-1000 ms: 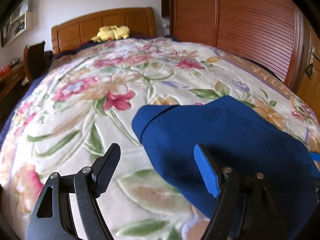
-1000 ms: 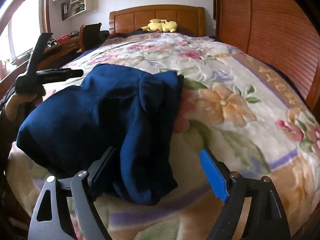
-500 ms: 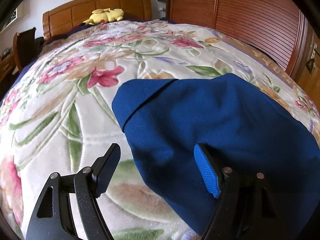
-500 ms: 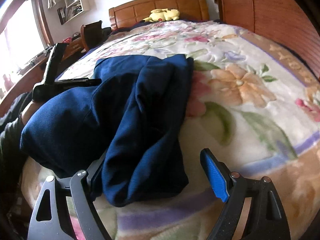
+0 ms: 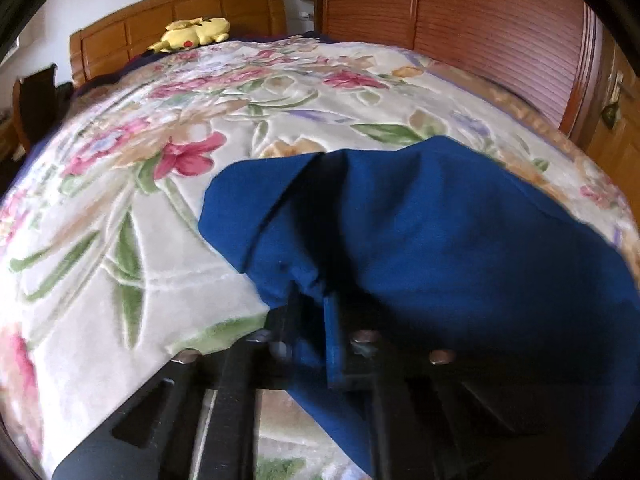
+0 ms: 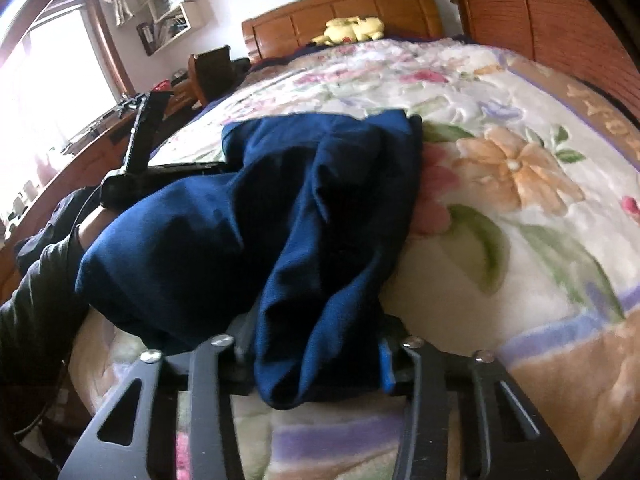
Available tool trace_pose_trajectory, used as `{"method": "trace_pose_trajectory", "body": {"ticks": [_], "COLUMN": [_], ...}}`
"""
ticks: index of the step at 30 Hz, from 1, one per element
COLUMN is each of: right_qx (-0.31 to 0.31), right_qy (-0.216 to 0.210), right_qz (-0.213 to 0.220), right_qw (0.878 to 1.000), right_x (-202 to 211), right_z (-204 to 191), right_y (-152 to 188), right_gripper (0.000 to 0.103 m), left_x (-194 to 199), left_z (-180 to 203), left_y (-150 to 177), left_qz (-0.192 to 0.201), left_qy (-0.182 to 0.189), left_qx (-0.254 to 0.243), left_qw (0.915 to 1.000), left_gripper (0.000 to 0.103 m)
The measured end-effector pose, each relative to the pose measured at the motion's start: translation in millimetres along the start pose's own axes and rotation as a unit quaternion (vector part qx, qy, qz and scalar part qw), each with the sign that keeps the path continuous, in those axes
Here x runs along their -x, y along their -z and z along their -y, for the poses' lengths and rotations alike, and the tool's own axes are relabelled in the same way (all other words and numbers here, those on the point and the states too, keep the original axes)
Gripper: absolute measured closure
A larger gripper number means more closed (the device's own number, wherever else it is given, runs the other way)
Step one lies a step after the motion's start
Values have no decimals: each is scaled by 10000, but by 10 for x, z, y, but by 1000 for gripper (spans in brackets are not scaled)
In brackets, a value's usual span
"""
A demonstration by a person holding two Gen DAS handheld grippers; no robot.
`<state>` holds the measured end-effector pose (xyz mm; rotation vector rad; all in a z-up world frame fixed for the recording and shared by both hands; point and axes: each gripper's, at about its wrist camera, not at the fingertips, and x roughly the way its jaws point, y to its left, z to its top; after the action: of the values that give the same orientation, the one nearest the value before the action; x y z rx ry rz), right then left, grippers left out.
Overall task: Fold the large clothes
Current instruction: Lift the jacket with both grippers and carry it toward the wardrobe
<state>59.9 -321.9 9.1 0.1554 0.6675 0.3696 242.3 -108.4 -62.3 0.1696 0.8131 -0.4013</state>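
Note:
A dark blue garment [image 5: 420, 232] lies crumpled near the foot of a bed with a floral blanket [image 5: 140, 200]. My left gripper [image 5: 310, 320] is shut on a bunched edge of the blue garment at its near left side. In the right wrist view the same garment [image 6: 280, 208] lies in a folded heap, and my right gripper [image 6: 316, 356] is shut on its near hanging end. The left gripper also shows in the right wrist view [image 6: 140, 160], at the garment's far left side, held by a hand in a dark sleeve.
A wooden headboard [image 5: 180, 12] with a yellow plush toy [image 5: 192, 34] stands at the far end. A slatted wooden wardrobe [image 5: 480, 20] runs along the right side. A chair [image 6: 212, 68], a desk and a window are on the left.
Both grippers were open over the garment's near edges and have moved in and closed on the blue fabric, bunching it between their fingers.

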Motion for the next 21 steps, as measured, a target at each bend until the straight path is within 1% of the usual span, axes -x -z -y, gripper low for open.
{"method": "trace_pose_trajectory", "body": {"ticks": [1,3,4,6,9,12,14,15,17,19,21], "right_qx": [11,-9,-91,-56,112,231,319,339,431,481,577], "right_qy": [19,-6,-76,-109,-45,108,246,339,598,822,1172], "right_qz": [36,191,295,465,670,837,953,1015,1157,1264,1367], "right_qw": [10000,9998,9995,9988,9977,9962,9946,9937,9905,9874,9820], "right_x": [6,59,110,188,301,428,564,643,857,1077,1328], "right_z": [-8,-2,20,17,15,121,271,362,613,846,1108], "right_y": [-3,-19,-33,-55,-116,-178,-232,-255,-283,-291,-293], "right_gripper": [69,78,79,81,83,84,84,84,84,84,84], "left_x": [27,106,153,266,461,654,731,748,741,704,639], "left_z": [26,55,48,63,196,438,673,849,1161,1531,1984], "left_y": [-6,-30,-49,-98,-210,-356,-484,-570,-732,-916,-1128], "left_qz": [23,135,213,397,689,966,1140,1244,1398,1525,1656], "left_qy": [-68,-181,-180,-211,-303,-225,-136,-84,37,231,430], "left_qx": [-44,-44,12,82,-1,-123,-195,-235,-295,-353,-444], "left_qw": [10000,9997,9996,9990,9972,9950,9932,9919,9897,9874,9843], "left_gripper": [98,98,99,99,99,99,99,99,99,99,99]}}
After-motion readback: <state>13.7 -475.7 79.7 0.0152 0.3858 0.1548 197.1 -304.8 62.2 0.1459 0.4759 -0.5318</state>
